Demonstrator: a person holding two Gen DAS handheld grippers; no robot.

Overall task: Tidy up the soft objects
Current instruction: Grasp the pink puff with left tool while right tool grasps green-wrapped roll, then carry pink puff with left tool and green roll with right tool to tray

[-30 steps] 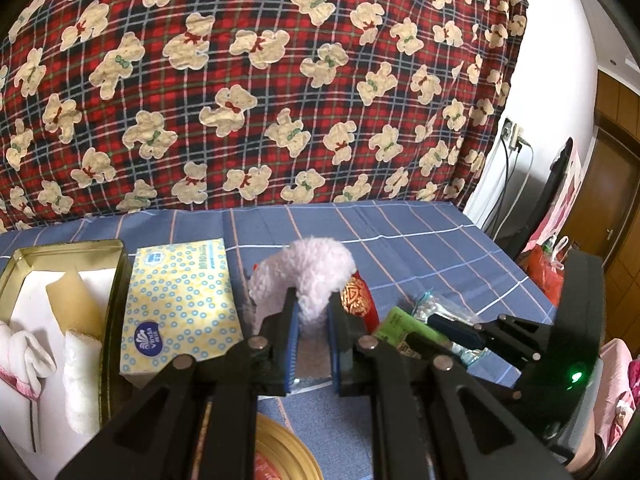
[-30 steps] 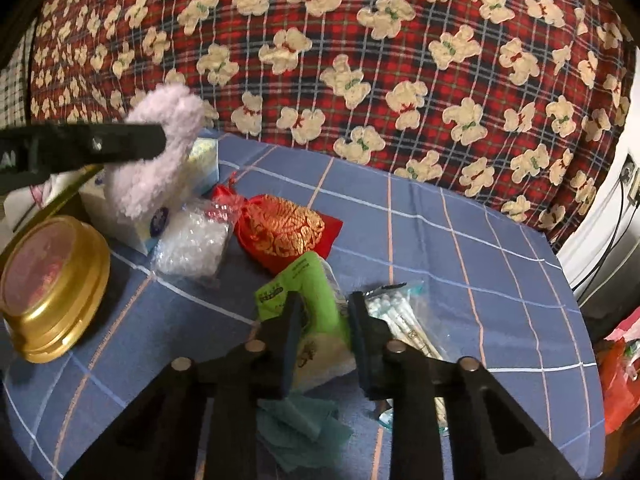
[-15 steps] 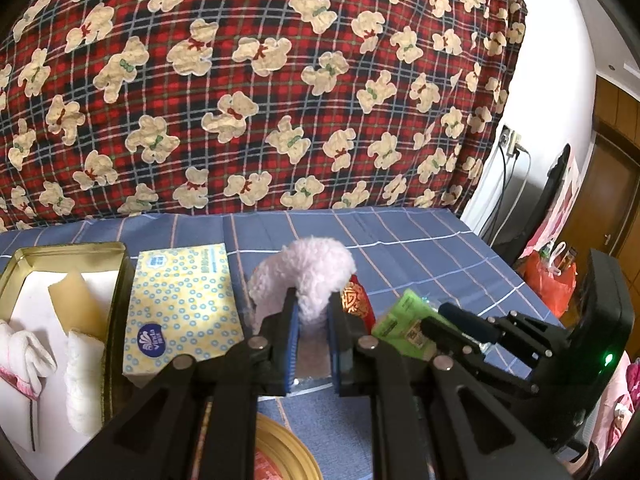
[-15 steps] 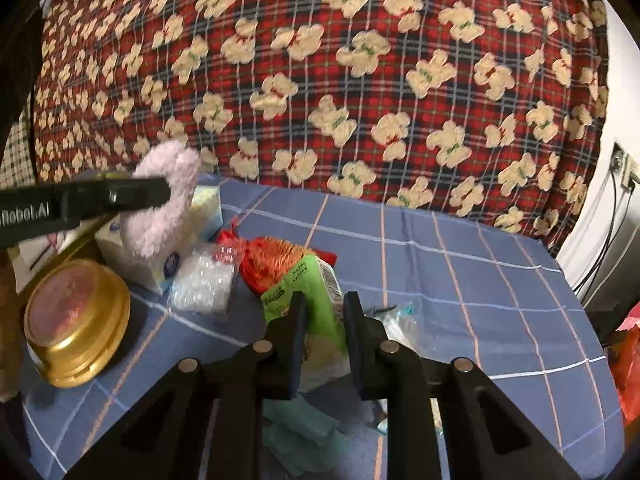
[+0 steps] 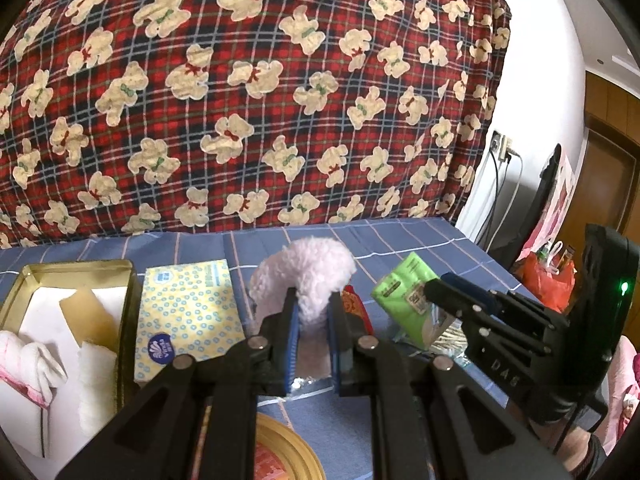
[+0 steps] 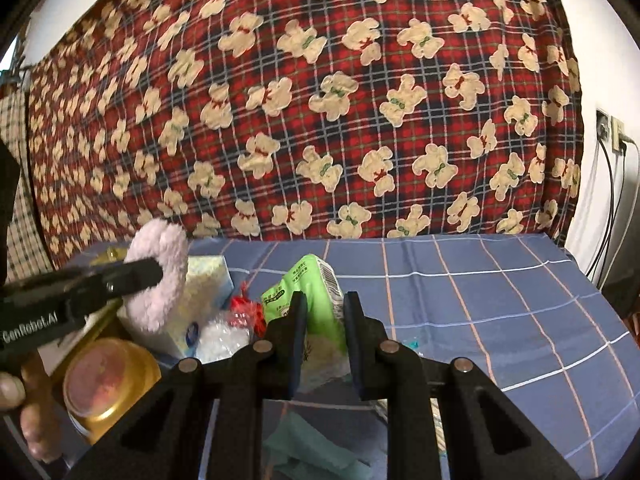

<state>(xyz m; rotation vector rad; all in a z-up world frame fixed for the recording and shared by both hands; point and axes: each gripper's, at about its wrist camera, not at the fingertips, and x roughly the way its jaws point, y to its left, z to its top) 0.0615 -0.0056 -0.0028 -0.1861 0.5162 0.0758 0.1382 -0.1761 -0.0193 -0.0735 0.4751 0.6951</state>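
My left gripper (image 5: 313,308) is shut on a fluffy pale pink ring (image 5: 308,272), held above the blue checked cloth; the same fluffy ring (image 6: 158,276) shows at the left of the right wrist view, clamped by the left gripper (image 6: 154,274). My right gripper (image 6: 325,308) is shut on a green tissue pack (image 6: 316,292), lifted off the cloth. In the left wrist view that green pack (image 5: 404,286) hangs from the right gripper (image 5: 434,294) at the right. An open gold tin (image 5: 120,280) with white and pink cloths stands at the left.
A yellow dotted tissue box (image 5: 186,312) lies beside the tin. A round gold lid (image 6: 110,386), a red pouch (image 6: 246,312), a clear plastic bag (image 6: 222,338) and teal cloth (image 6: 316,452) lie on the blue checked cloth (image 6: 480,300). A bear-print blanket (image 6: 320,100) rises behind.
My right gripper has risen with the green tissue pack and rolled, lifting it off the cloth. The left gripper has stayed put with the fluffy ring.
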